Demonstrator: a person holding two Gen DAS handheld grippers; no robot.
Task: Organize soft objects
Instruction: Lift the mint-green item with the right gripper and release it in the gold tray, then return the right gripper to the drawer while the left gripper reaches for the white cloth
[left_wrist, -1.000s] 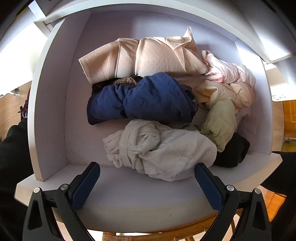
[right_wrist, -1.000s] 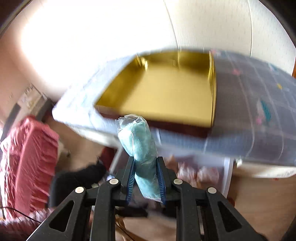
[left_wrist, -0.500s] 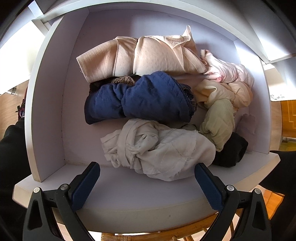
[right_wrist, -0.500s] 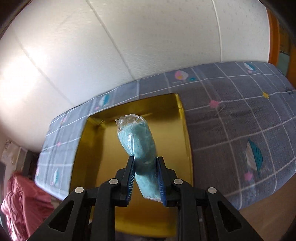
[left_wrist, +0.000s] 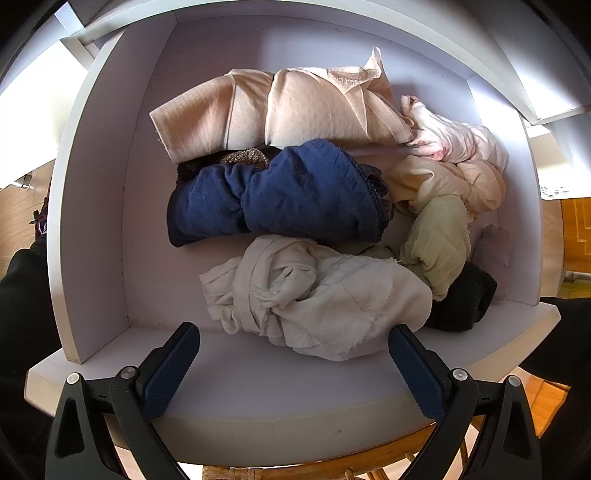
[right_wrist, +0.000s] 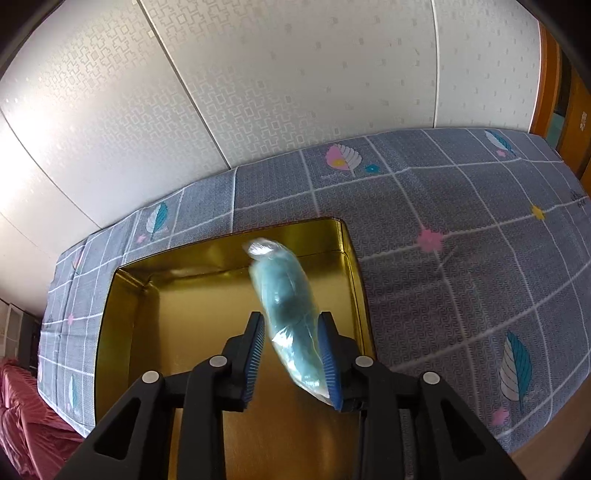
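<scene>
Right gripper (right_wrist: 291, 354) above a gold tin (right_wrist: 122, 325), jaws parted wider than the teal bundle (right_wrist: 288, 314) between them. Bundle wrapped in clear plastic, slightly blurred, leaning against the right pad (right_wrist: 330, 363), a gap showing on the left side; cannot tell whether any grip remains. Tin open-topped, sitting on a grey patterned bedspread (right_wrist: 461, 258) with leaf and flower prints, white panelled wall (right_wrist: 258, 81) behind, red fabric (right_wrist: 26, 417) at lower left. Left gripper (left_wrist: 293, 365) at the front lip of a white drawer (left_wrist: 96, 221), jaws spread wide, holding nothing. In the drawer, rolled clothes in rows: peach roll (left_wrist: 280, 110) at the back, navy roll (left_wrist: 277, 195) in the middle and touching it, off-white crumpled cloth (left_wrist: 317, 295) nearest the front, just beyond the fingertips. Along the right side, a pale pink piece (left_wrist: 454, 140), a cream piece (left_wrist: 443, 181), a pale green piece (left_wrist: 439, 251) and a black piece (left_wrist: 461, 302), packed close against one another. Wooden floor (left_wrist: 550, 236) visible past the drawer's right wall.
</scene>
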